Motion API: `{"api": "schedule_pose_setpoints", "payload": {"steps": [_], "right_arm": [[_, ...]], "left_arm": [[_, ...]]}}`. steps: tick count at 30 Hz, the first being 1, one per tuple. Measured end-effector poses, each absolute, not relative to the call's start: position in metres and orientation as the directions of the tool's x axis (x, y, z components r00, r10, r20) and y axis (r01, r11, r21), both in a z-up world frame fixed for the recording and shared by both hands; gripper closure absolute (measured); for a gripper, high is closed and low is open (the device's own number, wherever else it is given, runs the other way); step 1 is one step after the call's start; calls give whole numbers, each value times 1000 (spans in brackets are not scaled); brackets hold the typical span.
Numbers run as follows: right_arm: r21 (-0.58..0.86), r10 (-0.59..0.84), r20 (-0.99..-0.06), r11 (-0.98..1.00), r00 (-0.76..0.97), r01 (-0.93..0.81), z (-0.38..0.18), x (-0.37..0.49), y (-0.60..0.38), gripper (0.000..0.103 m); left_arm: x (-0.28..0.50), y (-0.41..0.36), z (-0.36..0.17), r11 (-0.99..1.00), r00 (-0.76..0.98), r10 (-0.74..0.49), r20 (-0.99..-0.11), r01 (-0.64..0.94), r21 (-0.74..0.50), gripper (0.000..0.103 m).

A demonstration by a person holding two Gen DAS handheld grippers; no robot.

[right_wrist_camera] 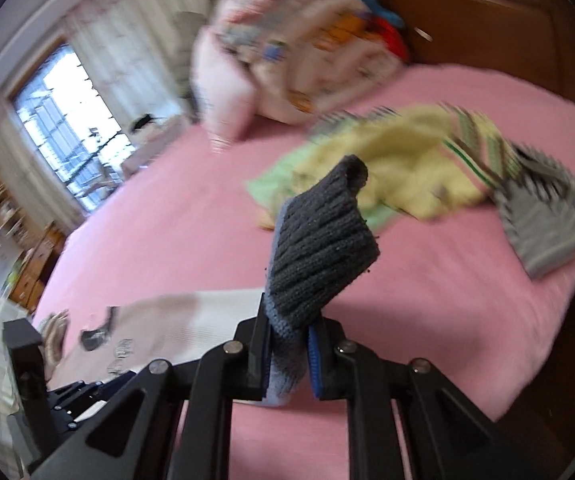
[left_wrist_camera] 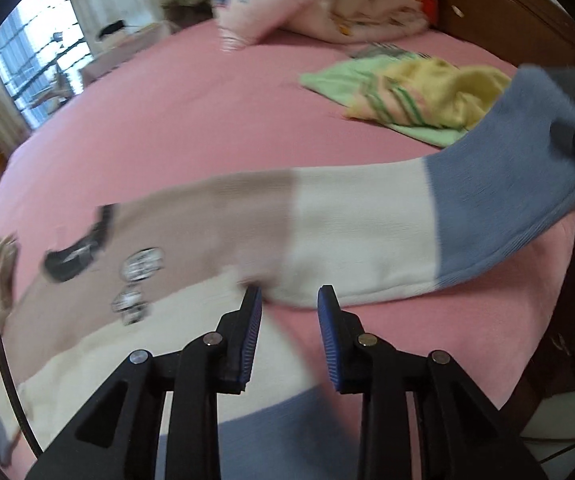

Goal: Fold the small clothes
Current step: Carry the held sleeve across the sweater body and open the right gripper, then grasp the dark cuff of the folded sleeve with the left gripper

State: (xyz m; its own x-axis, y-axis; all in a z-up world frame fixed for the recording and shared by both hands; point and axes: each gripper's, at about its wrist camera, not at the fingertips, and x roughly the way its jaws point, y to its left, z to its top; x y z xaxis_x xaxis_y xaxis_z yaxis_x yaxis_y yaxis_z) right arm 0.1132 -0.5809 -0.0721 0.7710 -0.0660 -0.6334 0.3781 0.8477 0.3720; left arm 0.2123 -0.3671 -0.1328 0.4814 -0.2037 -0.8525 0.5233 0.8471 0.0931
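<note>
Black linkage arms of the right gripper (right_wrist_camera: 287, 344) fill the foreground of its own view, angled down toward the pink bed (right_wrist_camera: 427, 320), the jaws drawn narrow and clamped on the dark grey ribbed cuff (right_wrist_camera: 319, 256) of a colour-blocked garment (left_wrist_camera: 327, 232), which stands up in a fold above the blue pads. From the left wrist view, the same garment stretches across the bed in bands of tan, cream and blue, its blue end raised at the far right edge where the other tool grips it. The left gripper (left_wrist_camera: 289, 300) tilts steeply downward over the near edge of the cloth; its jaws stand a small way apart, the left blue pad touching the cream fabric, though whether cloth is pinched between them cannot be told through the blur. Small printed figures mark the tan band (left_wrist_camera: 139, 280). Beyond, a crumpled yellow-and-green cloth (left_wrist_camera: 415, 96) lies well apart on the bed, a grey striped piece (right_wrist_camera: 543, 216) beside it, with pillows and bedding (left_wrist_camera: 327, 4) heaped against the wooden headboard (left_wrist_camera: 499, 12).
</note>
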Motion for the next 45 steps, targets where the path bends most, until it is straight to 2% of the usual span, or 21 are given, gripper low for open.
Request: {"api": "schedule_pose_setpoints", "payload": {"steps": [7,9,13,16,24,31,34,35,41,45], "right_arm": [[333,60,-561,929,825,159,-17,169,-482,89],[319,97,-554,942,827,104,-8,184,-451,89],[277,180,-544,961,819,-27,6,213,-373,89],[246,229,-552,963,802,-105,5,228,-319,89],[157,314,-661,946,681,-284,-44,257,-173,89],[-10,219,-810,923,545,-386,-129,267,-80,87],[-26,199,-839,915,507,-402,-152,264,-65,78],[-26,201,-843,912,499,-410,-156,263,-60,70],[2,233,-830,910,507,-415,-144,250,-70,54],[41,269,-797,917,541,-396,-123,241,-94,53]], "left_arm": [[212,-244,-93,937,559,-121,-820,337,92,68],[211,-210,-86,954,574,-95,-813,287,91,67],[202,-135,-82,982,604,-37,-796,172,85,56],[200,-85,-84,993,603,-11,-798,101,63,56],[210,19,-116,998,551,12,-834,-55,-23,56],[218,59,-159,989,484,10,-875,-131,-61,56],[220,68,-172,986,461,-4,-887,-146,-80,56],[220,69,-175,985,456,-5,-890,-150,-82,57],[224,77,-180,981,455,-28,-890,-159,-112,56],[225,75,-177,981,464,-43,-885,-147,-125,56]]}}
